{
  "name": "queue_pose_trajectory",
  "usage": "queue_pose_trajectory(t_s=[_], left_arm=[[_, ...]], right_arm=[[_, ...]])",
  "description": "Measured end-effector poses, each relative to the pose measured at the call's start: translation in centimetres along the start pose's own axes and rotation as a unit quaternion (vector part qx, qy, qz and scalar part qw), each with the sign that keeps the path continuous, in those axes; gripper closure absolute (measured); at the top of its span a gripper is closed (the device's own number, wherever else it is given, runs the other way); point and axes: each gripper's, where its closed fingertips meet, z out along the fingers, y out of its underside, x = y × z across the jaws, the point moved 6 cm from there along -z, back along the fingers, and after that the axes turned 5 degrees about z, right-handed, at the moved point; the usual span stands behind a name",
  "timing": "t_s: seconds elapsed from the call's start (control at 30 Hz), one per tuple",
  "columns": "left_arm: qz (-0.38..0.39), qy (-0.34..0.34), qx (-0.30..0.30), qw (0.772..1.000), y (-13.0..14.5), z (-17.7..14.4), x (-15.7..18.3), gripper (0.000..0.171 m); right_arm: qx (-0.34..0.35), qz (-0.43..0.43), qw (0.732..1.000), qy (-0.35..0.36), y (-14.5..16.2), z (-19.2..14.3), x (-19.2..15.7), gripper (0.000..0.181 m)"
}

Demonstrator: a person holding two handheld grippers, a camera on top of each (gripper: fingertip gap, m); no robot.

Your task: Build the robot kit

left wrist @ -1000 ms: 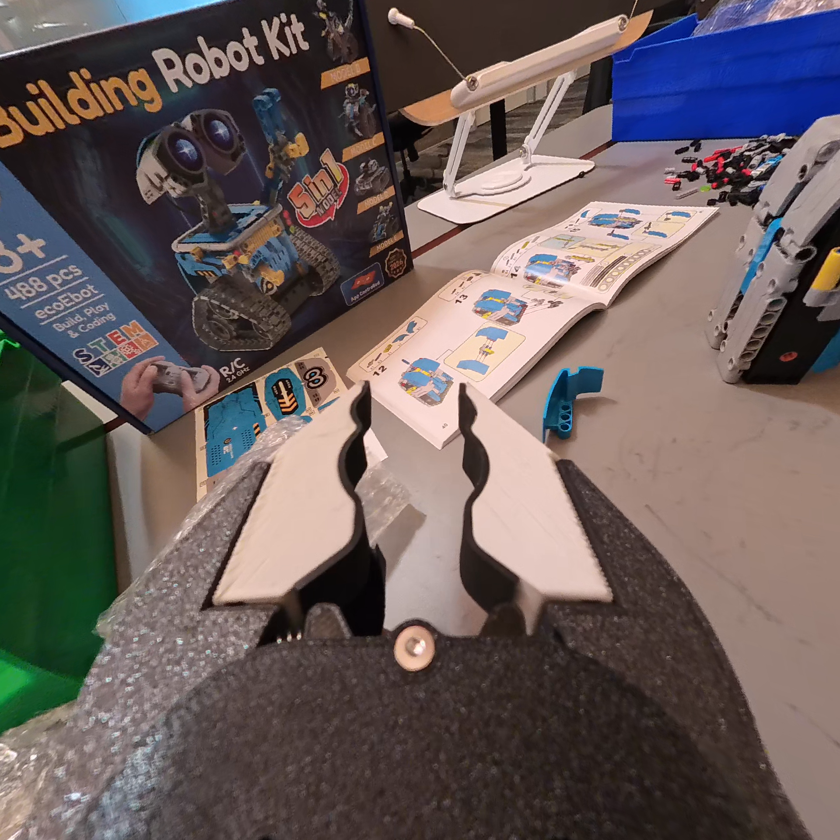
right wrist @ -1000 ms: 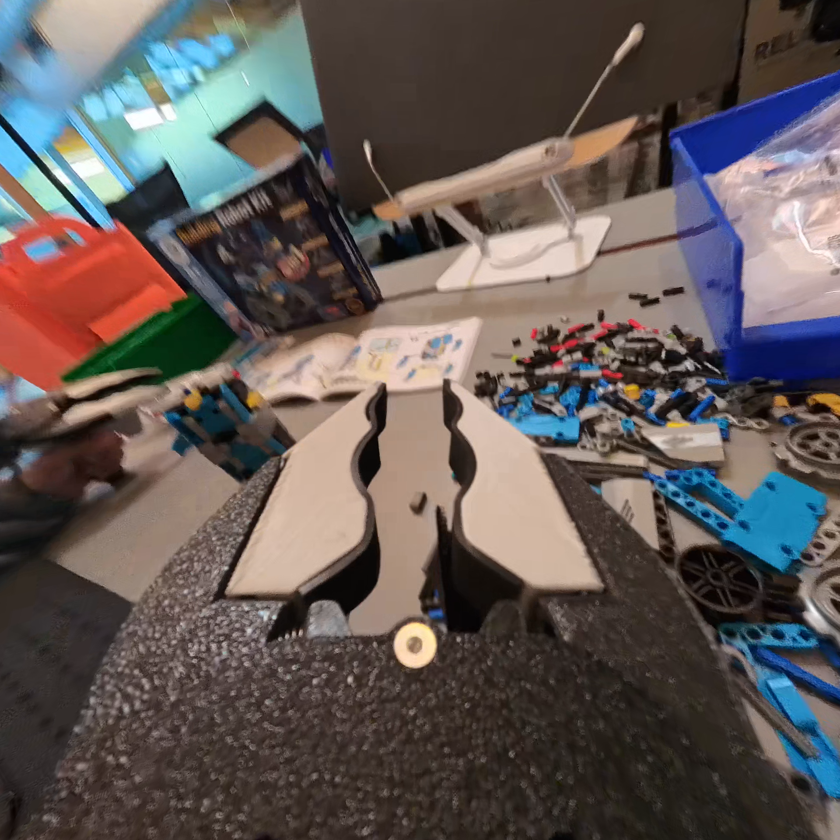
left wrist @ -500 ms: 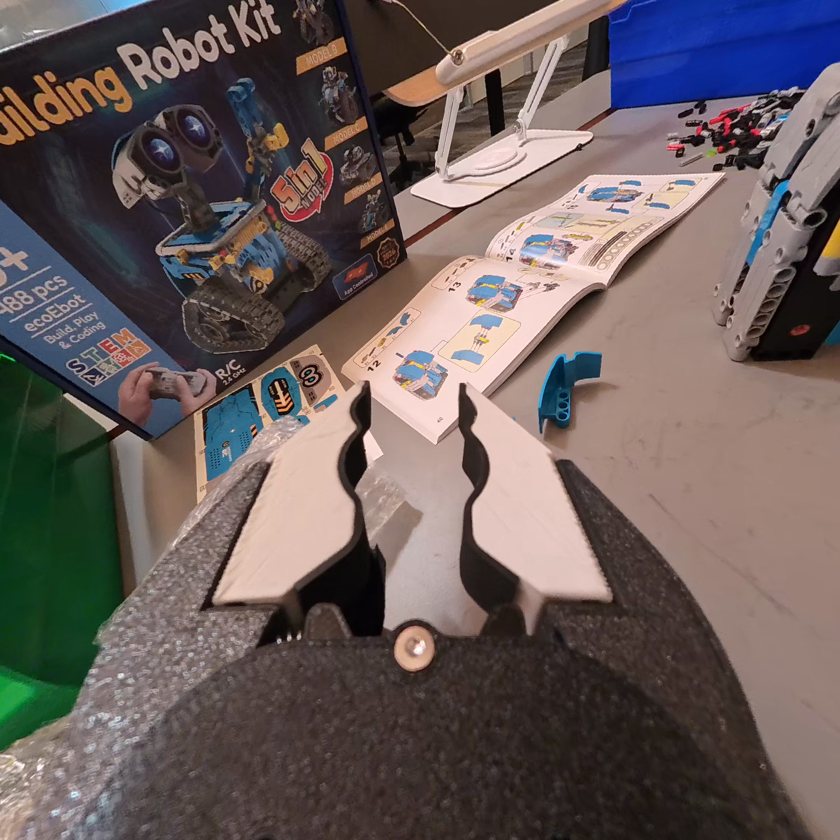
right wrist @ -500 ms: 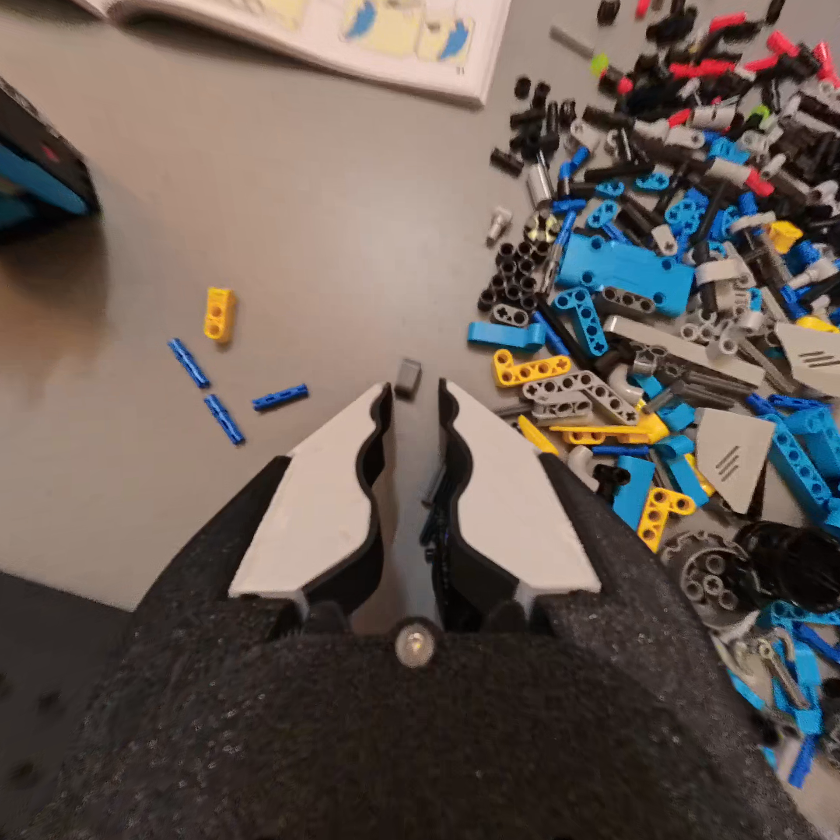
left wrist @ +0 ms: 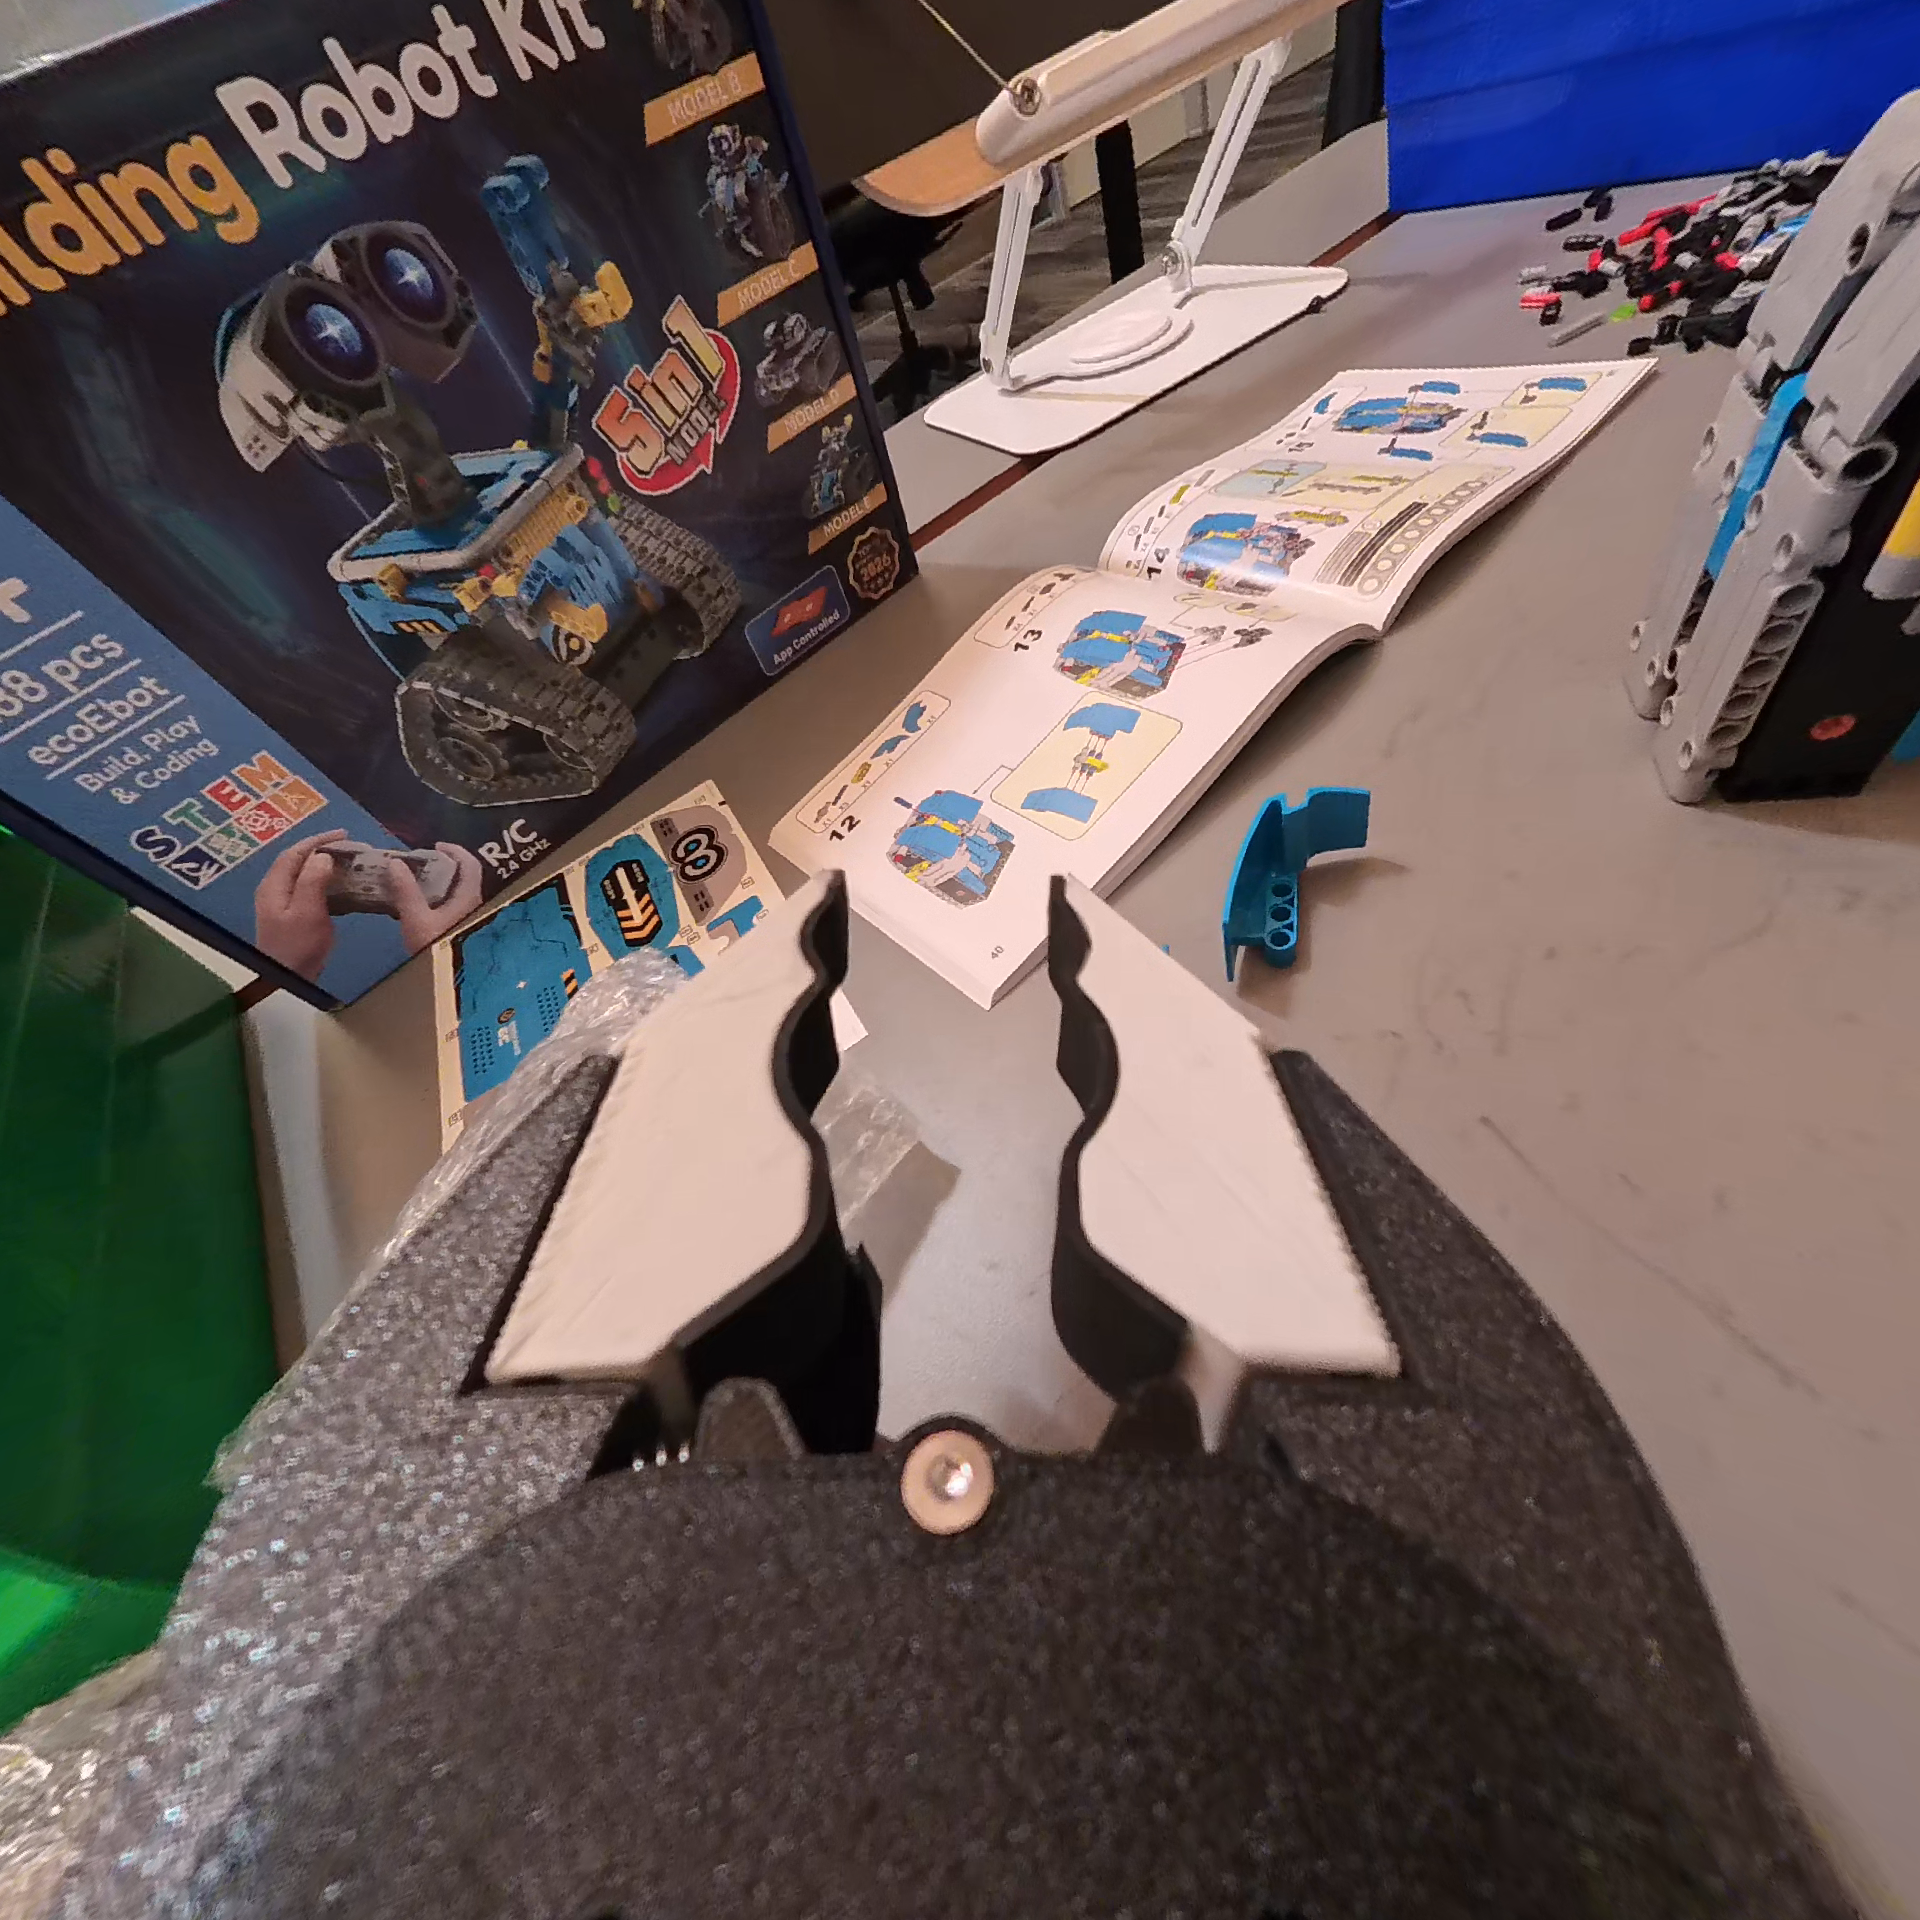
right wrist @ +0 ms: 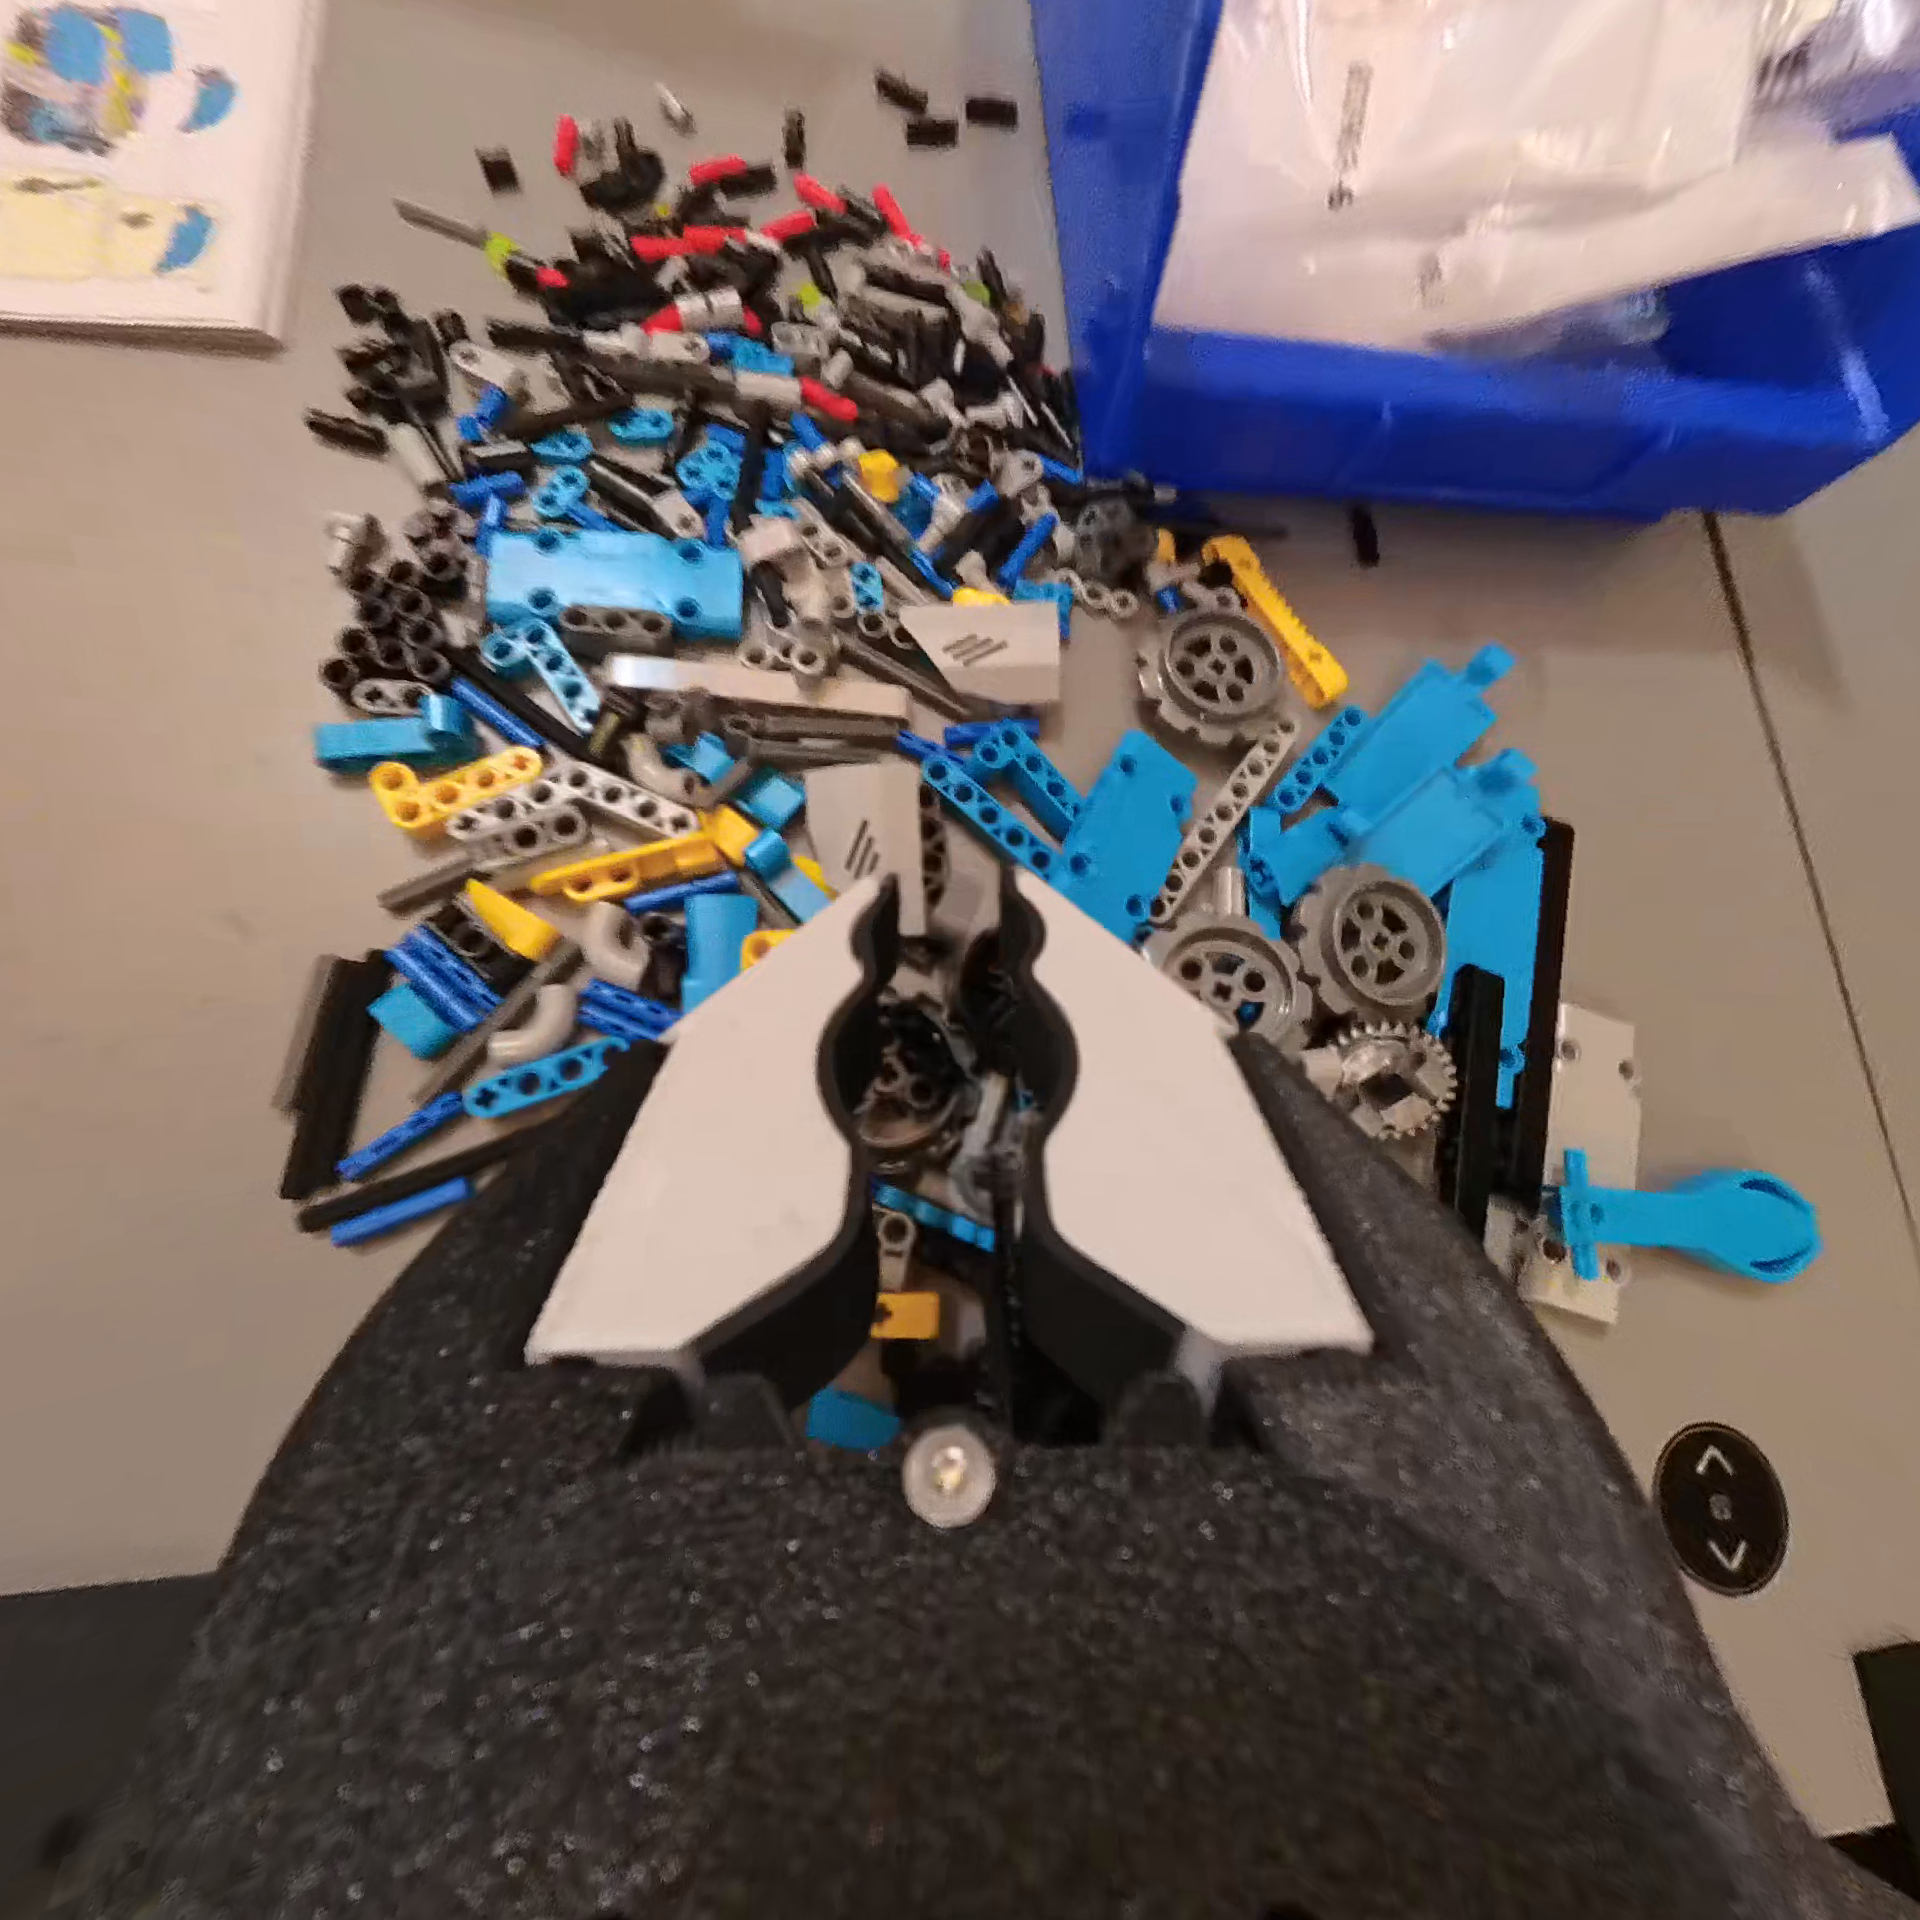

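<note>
My left gripper (left wrist: 943, 904) is open and empty, low over the grey table (left wrist: 1558, 1143). Crumpled bubble wrap (left wrist: 883, 1132) and a sticker sheet (left wrist: 582, 935) lie under its fingers. An open instruction booklet (left wrist: 1143, 665) lies just ahead, and a blue curved piece (left wrist: 1288, 873) lies to the right of the tips. My right gripper (right wrist: 948, 888) points down over a pile of small building pieces (right wrist: 727, 623). Its jaws stand a narrow gap apart with nothing between them. A grey panel piece (right wrist: 862, 831) lies just past its tips.
A kit box (left wrist: 416, 416) leans at the back left beside a green bin (left wrist: 104, 1143). A white lamp stand (left wrist: 1122, 343) is behind the booklet. A part-built grey and blue model (left wrist: 1787, 571) stands at right. A blue bin (right wrist: 1455, 436) holding plastic bags (right wrist: 1507, 156) borders the pile.
My right gripper has tipped downward and swung right, from the bare table with a few loose pieces to over the pile. My left gripper has shifted only slightly.
</note>
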Motion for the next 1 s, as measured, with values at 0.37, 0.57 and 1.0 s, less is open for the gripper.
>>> queue_pose_trajectory(t_s=[0.37,0.57,1.0], left_arm=[[-0.009,0.0,0.002,1.0,0.0,0.0,-0.2,0.134],[-0.015,0.001,0.0,1.0,0.1,0.0,-0.3,0.134],[-0.161,0.04,-0.13,0.977,0.7,1.6,-1.4,0.133]], right_arm=[[0.105,0.097,0.981,-0.128,-1.8,-2.9,-0.3,0.144],[0.108,0.096,0.984,-0.105,-1.1,-2.5,0.4,0.149],[0.116,0.094,0.97,-0.191,-1.6,-1.5,-4.2,0.15]])
